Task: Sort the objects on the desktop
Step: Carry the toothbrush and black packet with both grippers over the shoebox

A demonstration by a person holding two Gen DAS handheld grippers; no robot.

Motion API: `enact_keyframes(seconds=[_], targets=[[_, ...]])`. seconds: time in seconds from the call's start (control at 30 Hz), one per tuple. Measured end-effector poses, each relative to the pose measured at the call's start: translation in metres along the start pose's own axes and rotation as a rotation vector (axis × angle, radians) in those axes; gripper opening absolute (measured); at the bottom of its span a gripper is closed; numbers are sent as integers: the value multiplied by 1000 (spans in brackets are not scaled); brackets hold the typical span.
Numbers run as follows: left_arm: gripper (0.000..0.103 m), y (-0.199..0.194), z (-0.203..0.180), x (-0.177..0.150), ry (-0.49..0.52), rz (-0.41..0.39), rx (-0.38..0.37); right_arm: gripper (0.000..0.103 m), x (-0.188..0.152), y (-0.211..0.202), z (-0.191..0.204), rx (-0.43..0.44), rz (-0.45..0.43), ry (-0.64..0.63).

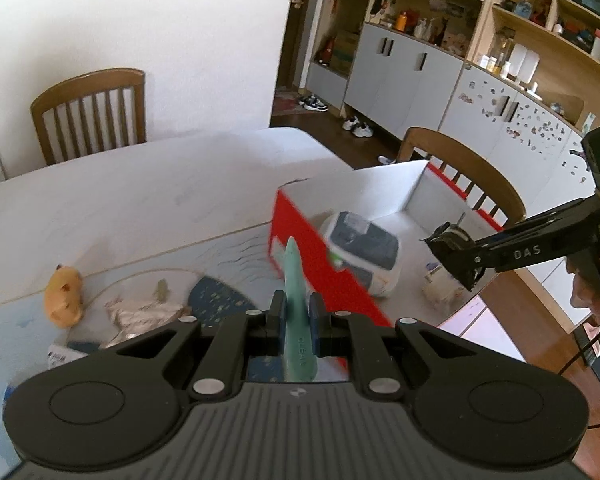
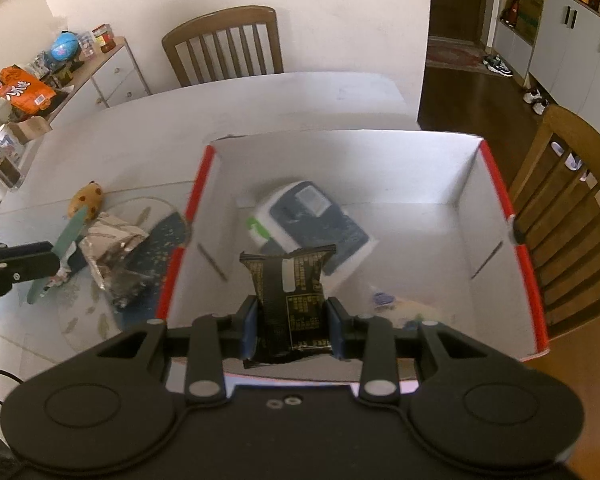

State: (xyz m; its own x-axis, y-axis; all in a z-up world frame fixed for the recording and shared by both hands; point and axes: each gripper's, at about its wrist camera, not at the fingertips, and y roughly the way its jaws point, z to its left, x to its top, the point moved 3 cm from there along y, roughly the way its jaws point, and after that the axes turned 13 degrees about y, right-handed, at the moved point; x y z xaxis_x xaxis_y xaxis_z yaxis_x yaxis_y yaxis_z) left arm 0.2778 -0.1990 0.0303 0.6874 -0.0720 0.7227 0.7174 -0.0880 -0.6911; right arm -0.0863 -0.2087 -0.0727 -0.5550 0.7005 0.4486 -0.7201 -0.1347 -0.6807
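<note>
white wall (image 1: 140, 20), wooden chair (image 1: 90, 112), shelving (image 1: 540, 40)

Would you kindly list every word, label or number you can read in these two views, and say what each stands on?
"CLEAN": on the teal flat tool in the left tongs.
"DAS": on the right tongs' black arm, left wrist view.
Black wrapper in the right tongs: print too small.
Orange snack bag: large characters, blurred.
Tissue pack: label unreadable.

A home, dining area. White dining table (image 2: 260, 96) as landmark: wooden slat-back chairs (image 2: 224, 44) at its far side and right side. Past its right end, a dark wood floor with shoes (image 1: 358, 126) left by grey cabinets (image 1: 400, 76) and open shelves (image 1: 540, 28) of bottles and jars. Left of the table, a low drawer unit (image 2: 116, 76) crowded with snack bags and jars.
</note>
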Motion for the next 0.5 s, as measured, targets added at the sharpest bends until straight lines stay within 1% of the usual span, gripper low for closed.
enact_keyframes(seconds=[0.3, 0.5], targets=[[11, 31, -31, 41, 36, -12, -61, 34, 15, 4, -33, -37, 0, 12], [11, 62, -54, 61, 72, 7, -101, 34, 21, 12, -51, -66, 5, 20]])
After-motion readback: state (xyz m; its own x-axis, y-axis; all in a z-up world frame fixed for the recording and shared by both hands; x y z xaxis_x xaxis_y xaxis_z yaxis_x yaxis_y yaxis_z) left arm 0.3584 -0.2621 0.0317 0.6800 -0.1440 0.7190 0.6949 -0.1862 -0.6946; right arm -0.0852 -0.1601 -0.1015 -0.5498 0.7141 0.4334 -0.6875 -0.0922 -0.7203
